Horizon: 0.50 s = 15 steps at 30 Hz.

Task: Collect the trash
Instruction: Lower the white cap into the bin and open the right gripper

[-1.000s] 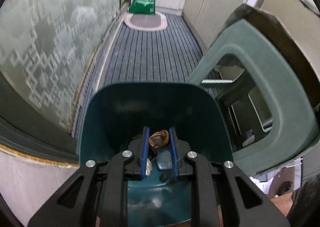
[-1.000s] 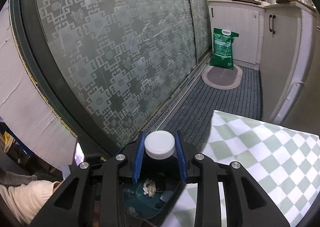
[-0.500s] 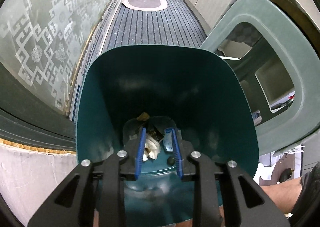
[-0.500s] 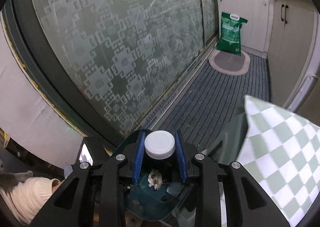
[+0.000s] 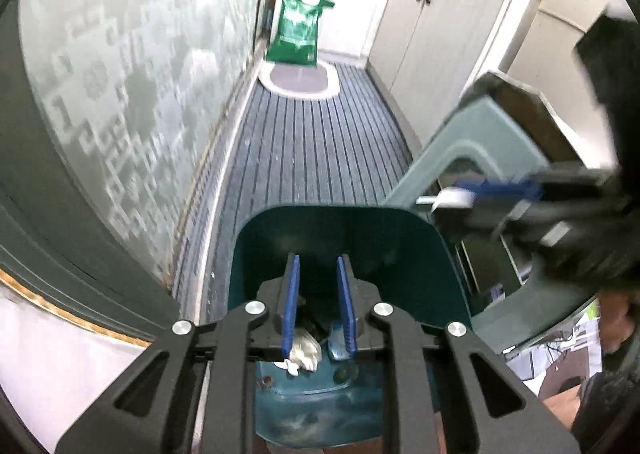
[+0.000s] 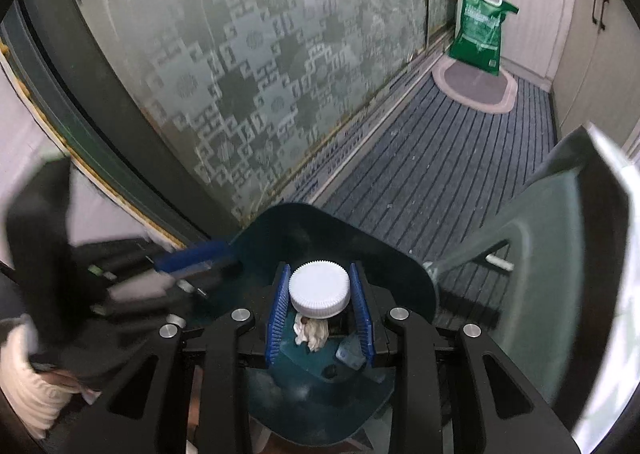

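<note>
A teal waste bin (image 5: 400, 254) stands open below both grippers, also in the right wrist view (image 6: 384, 254). Crumpled white paper (image 5: 304, 350) and small scraps lie at its bottom; the paper also shows in the right wrist view (image 6: 312, 334). My left gripper (image 5: 318, 266) is open and empty above the bin's mouth. My right gripper (image 6: 320, 286) is shut on a white ribbed bottle cap (image 6: 319, 286), held over the bin. The right gripper appears blurred at the right of the left wrist view (image 5: 496, 190).
A frosted patterned glass door (image 6: 240, 54) runs along the left. A grey-green plastic stool (image 5: 500, 158) stands right of the bin. Striped floor mat (image 5: 312, 142), green bag (image 5: 298, 32) and white cabinets (image 5: 440, 26) lie further off.
My left gripper let go of the brown scrap into the bin, then rose and drew back. My right gripper moved over the bin with the cap held throughout.
</note>
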Each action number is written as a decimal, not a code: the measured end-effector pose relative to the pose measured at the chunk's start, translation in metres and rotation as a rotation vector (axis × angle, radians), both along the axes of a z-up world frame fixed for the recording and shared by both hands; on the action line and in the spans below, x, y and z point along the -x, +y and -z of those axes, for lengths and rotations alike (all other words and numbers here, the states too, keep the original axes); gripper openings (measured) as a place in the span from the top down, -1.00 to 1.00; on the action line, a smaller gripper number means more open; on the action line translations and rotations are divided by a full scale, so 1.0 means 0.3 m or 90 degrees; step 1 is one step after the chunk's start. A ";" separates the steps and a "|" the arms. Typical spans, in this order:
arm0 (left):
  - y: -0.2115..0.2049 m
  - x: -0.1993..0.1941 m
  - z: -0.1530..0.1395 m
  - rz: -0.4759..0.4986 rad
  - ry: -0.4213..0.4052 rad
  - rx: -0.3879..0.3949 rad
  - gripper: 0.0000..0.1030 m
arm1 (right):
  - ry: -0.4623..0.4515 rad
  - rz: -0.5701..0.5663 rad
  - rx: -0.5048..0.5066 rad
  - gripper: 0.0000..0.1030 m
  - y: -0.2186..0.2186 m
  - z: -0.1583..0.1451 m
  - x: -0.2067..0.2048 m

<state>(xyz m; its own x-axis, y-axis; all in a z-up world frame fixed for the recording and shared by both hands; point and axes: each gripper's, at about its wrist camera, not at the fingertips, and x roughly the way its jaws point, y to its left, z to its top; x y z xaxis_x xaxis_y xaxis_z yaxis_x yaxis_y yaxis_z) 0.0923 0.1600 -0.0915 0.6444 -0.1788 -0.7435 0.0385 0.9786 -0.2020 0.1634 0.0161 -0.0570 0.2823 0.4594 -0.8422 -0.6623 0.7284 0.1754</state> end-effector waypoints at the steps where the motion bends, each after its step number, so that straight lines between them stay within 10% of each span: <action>1: 0.000 0.006 -0.013 0.004 -0.009 0.004 0.62 | 0.005 -0.004 0.007 0.41 0.010 0.022 0.003; 15: -0.036 0.075 -0.204 0.048 -0.130 0.005 0.70 | 0.076 -0.043 0.079 0.40 0.114 0.270 0.041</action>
<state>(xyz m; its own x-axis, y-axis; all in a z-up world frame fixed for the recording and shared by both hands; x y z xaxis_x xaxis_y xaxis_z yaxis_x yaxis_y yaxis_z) 0.0697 0.1492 -0.0301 0.7663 -0.2373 -0.5971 0.1526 0.9699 -0.1896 0.1510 0.0504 -0.1382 0.1488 0.3646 -0.9192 -0.6901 0.7040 0.1675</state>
